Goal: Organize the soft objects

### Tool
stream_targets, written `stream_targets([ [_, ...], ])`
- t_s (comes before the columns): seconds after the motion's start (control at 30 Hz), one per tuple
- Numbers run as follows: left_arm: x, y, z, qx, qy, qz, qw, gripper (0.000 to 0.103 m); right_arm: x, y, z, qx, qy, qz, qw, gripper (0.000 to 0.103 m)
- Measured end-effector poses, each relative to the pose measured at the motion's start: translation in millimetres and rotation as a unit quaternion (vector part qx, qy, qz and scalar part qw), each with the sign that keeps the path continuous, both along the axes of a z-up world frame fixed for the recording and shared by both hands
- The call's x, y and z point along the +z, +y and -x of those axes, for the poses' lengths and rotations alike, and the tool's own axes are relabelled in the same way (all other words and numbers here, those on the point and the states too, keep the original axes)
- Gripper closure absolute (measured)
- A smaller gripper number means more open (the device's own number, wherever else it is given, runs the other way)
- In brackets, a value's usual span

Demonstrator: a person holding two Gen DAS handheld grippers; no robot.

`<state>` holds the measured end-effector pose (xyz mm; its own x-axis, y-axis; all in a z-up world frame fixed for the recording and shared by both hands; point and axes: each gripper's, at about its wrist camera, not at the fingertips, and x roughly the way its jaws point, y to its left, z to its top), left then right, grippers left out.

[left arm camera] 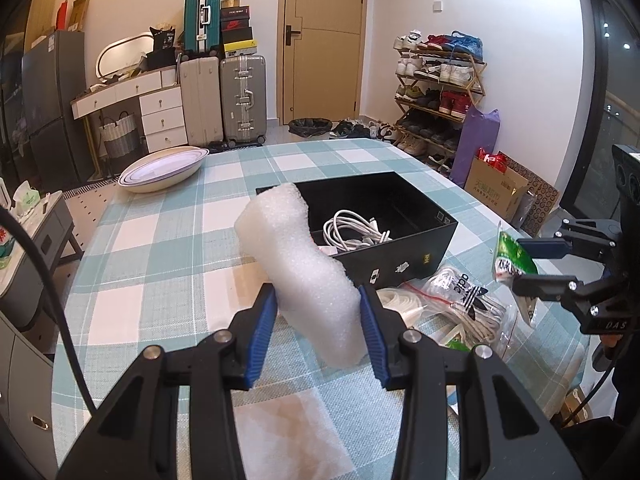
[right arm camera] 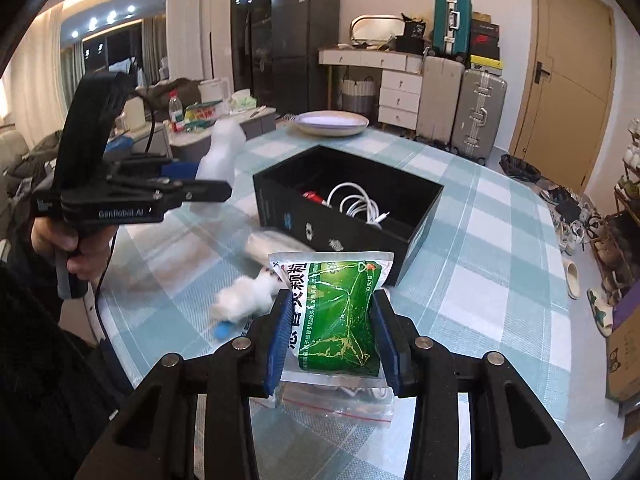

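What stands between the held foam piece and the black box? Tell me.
Nothing visible. The left gripper holds the white foam piece above the tablecloth, right beside the open black box. Only a white cable coil lies inside, with space around it.

"GenRobot.AI" in pale letters on left gripper (right arm camera: 208, 184) body; "DAS" on right gripper (left arm camera: 532, 264) body; adidas trefoil on bagged socks (left arm camera: 468, 300).
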<state>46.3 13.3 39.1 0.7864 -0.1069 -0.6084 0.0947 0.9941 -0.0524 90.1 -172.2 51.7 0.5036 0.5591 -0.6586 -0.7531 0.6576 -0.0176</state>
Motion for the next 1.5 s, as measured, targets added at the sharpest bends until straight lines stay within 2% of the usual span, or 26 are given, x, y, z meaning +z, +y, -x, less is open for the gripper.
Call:
stream_targets([
  [0.17, 8.8, -1.4, -4.2, -0.002, -0.012, -0.001, 0.9999, 0.062, 14.0, -3.2, -3.7, -0.018, -0.011, -0.04, 0.999, 0.064],
  [0.27, 13.2, -2.1, -9.8, -0.002, -0.016, 0.0, 0.9999, 0.062, 18.6, -1.3, -8.2, -0.017, -0.003, -0.062, 0.998, 0.064],
  [0.6, 18.4, -10.4, -30.6, -0.006, -0.014, -0.009, 0.9998, 0.062, 27.8, 1.3, -21.1, -0.039, -0.001, -0.094, 0.995, 0.064],
  [0.93, 15.3, -12.0, -53.2, -0.001, -0.006, -0.014, 0.9999, 0.062, 35.9, 4.1, -43.4, -0.062, -0.001, -0.109, 0.992, 0.064],
  [1.5, 4.0, -11.9, -90.7, 0.01, 0.011, -0.023, 0.9996, 0.062, 29.5, 36.4, -77.8, -0.054, 0.0, -0.107, 0.993, 0.064],
])
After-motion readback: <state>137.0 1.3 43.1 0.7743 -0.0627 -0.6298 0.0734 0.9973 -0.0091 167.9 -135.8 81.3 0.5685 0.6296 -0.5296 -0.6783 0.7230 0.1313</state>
